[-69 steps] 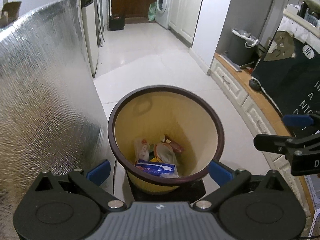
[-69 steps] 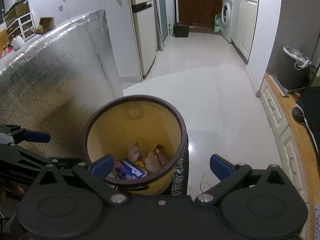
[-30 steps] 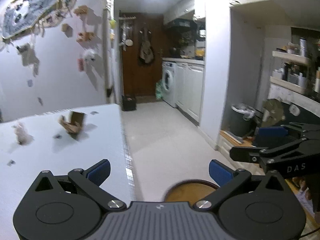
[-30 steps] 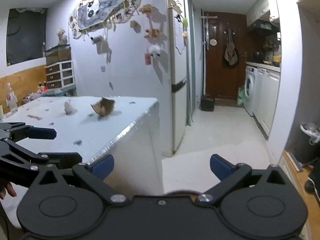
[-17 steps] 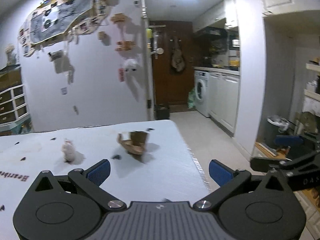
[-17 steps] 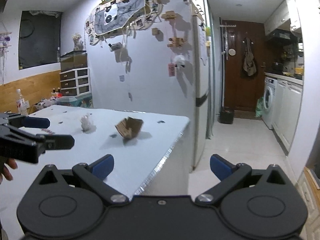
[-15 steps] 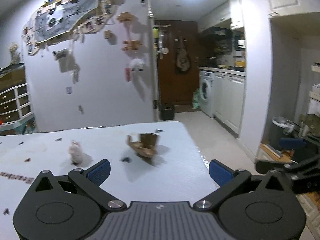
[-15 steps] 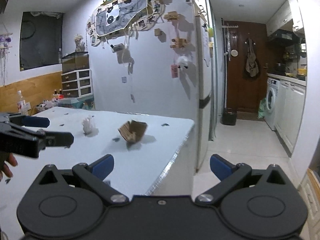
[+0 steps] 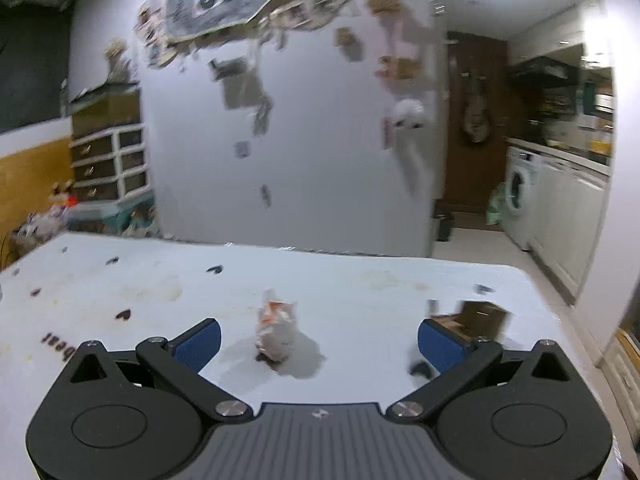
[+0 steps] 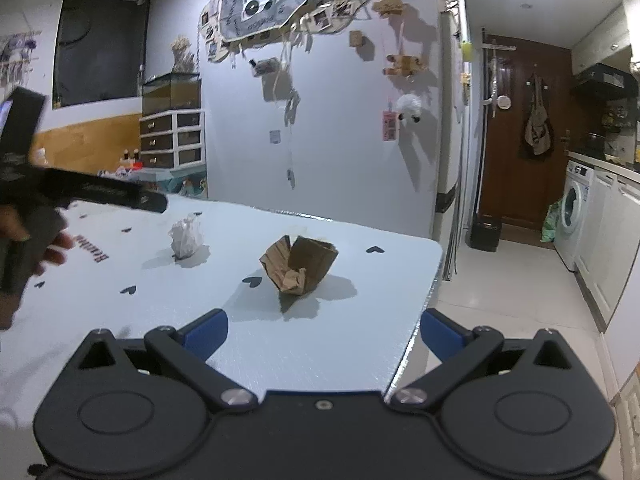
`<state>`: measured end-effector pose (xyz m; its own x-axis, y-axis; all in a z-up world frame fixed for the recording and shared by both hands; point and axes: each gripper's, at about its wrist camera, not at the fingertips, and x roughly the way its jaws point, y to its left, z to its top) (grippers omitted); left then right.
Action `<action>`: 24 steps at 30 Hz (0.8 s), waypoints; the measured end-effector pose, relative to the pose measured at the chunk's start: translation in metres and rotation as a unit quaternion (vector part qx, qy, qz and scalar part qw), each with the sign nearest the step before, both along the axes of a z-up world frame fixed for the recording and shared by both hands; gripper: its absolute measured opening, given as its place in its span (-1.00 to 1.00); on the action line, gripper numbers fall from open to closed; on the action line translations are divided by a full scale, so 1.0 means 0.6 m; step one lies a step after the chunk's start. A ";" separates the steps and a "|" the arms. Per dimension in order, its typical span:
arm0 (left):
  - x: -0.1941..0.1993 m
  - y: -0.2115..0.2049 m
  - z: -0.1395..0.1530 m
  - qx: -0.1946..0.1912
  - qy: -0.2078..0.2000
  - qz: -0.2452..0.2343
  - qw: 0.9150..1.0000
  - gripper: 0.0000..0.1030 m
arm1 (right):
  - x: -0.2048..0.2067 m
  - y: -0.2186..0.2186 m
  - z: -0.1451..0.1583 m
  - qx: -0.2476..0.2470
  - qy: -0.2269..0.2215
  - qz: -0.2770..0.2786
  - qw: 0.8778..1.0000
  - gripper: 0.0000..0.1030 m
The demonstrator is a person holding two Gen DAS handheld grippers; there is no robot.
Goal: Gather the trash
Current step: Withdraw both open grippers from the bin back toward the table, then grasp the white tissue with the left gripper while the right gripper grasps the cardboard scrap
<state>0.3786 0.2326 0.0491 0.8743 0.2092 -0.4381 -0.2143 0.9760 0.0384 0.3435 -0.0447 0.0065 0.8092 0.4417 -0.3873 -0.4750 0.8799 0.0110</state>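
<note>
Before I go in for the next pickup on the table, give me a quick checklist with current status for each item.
1. Left gripper open and empty: ok, jaws wide apart.
2. Right gripper open and empty: ok.
3. Crumpled white wrapper lined up between the left jaws: ok, it sits upright just ahead, untouched.
4. Torn cardboard box ahead of the right gripper: ok, roughly centred but farther off.
5. The two pieces apart from each other: ok, clear gap on the white table.
6. Trash bin position: cannot tell, not in either view.
</note>
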 end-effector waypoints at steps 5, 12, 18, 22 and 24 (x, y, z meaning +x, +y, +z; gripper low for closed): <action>0.074 0.045 -0.036 -0.012 0.017 0.028 0.999 1.00 | 0.020 0.017 0.004 -0.027 -0.006 0.010 1.000 1.00; 0.133 0.079 -0.083 0.001 0.042 0.025 0.999 1.00 | 0.064 0.060 0.008 -0.063 -0.032 0.036 0.997 1.00; 0.156 0.092 -0.102 -0.005 0.046 0.002 0.999 1.00 | 0.117 0.123 0.007 -0.097 -0.028 0.076 0.992 1.00; 0.163 0.095 -0.110 -0.007 0.041 -0.018 0.999 1.00 | 0.156 0.168 -0.002 -0.115 -0.015 0.085 0.990 1.00; 0.167 0.097 -0.113 -0.008 0.039 -0.023 0.999 1.00 | 0.176 0.184 -0.012 -0.128 -0.011 0.082 0.988 1.00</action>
